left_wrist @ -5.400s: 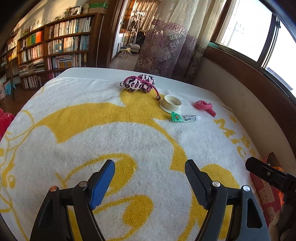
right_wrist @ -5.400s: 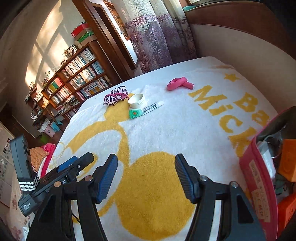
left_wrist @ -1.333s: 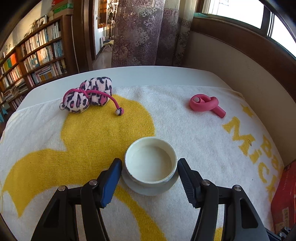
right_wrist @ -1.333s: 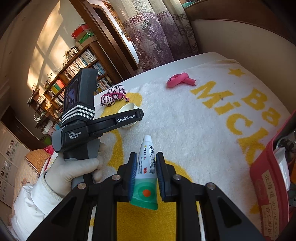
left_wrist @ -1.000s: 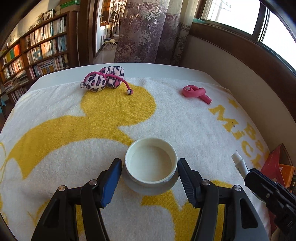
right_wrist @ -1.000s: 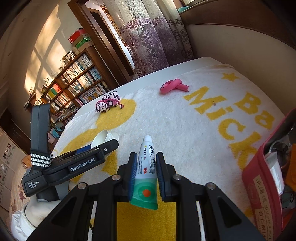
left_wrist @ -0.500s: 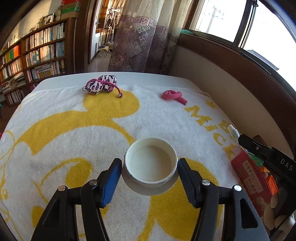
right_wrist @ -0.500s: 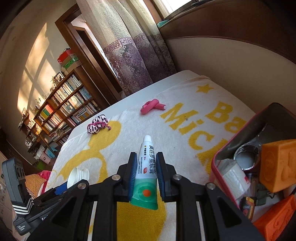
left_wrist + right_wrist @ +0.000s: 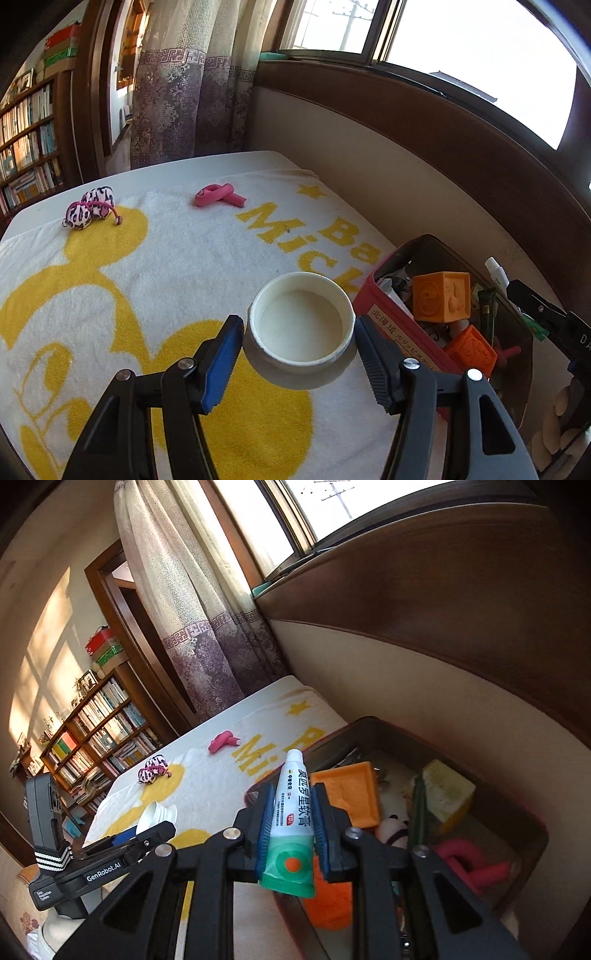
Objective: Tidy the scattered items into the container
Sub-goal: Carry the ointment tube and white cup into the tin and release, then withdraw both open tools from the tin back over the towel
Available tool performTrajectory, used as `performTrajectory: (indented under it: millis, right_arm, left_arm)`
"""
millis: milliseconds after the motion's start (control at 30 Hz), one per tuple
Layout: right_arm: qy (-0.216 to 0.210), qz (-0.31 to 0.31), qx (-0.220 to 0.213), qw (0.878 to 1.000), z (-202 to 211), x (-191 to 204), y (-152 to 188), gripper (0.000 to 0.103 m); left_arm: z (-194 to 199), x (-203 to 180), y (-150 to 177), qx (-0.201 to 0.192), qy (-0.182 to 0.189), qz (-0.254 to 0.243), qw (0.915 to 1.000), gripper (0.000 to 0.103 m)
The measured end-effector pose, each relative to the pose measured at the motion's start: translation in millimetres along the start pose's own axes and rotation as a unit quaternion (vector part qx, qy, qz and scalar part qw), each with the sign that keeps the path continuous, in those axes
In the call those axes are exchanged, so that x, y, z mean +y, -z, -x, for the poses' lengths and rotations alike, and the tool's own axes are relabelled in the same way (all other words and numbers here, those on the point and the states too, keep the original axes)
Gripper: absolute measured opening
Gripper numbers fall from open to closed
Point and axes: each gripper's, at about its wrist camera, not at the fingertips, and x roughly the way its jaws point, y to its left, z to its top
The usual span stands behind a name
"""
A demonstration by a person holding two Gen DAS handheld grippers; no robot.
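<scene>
My left gripper [image 9: 299, 345] is shut on a white round lid [image 9: 300, 326], held in the air above the towel just left of the red container [image 9: 391, 325]. My right gripper [image 9: 291, 814] is shut on a white and green ointment tube [image 9: 291, 819], cap pointing forward, above the open container [image 9: 532, 834]. From the left wrist view the tube's tip [image 9: 496, 271] shows over the container's far side. A pink foam curler [image 9: 218, 195] and a leopard-print hair tie [image 9: 90, 212] lie at the far end of the towel.
The container holds orange blocks [image 9: 441, 297], a yellow block [image 9: 443, 794], a pink curler [image 9: 469, 864] and small items. The white and yellow towel [image 9: 166, 266] covers the bed. A wall [image 9: 388, 173] runs along the right side. A bookshelf [image 9: 96, 727] stands far left.
Both grippers have swung right and risen with their loads. The container has come into full view, and the tube now hangs over its inside.
</scene>
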Motion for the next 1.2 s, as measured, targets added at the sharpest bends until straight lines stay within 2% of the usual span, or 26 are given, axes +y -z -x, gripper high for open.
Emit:
performTrajectory:
  millis: [233,567,833,1200]
  right_arm:
    - [0.034,-0.024,-0.006,0.999,18.7,-41.4,3.5,0.023]
    - [0.039,-0.029,0.0,0.999,19.7,-58.7,7.9,0.023]
    - [0.043,-0.032,0.0,0.999,21.7,-63.1,11.1,0.023]
    - [0.038,-0.024,0.006,0.999,16.4,-53.1,11.8,0.023]
  left_arm:
    - [-14.1,-56.0,-8.6,0.006,0.035,-0.042,0.9985,0.064]
    - [-32.6,-103.8,-11.0,0.016,0.055,-0.079,0.9952,0.064]
    - [-39.1,-109.2,-10.1,0.021,0.074,-0.075,0.9942,0.064]
    - [-35.1,-91.0,-12.1,0.015,0.067,-0.055,0.9961,0.064]
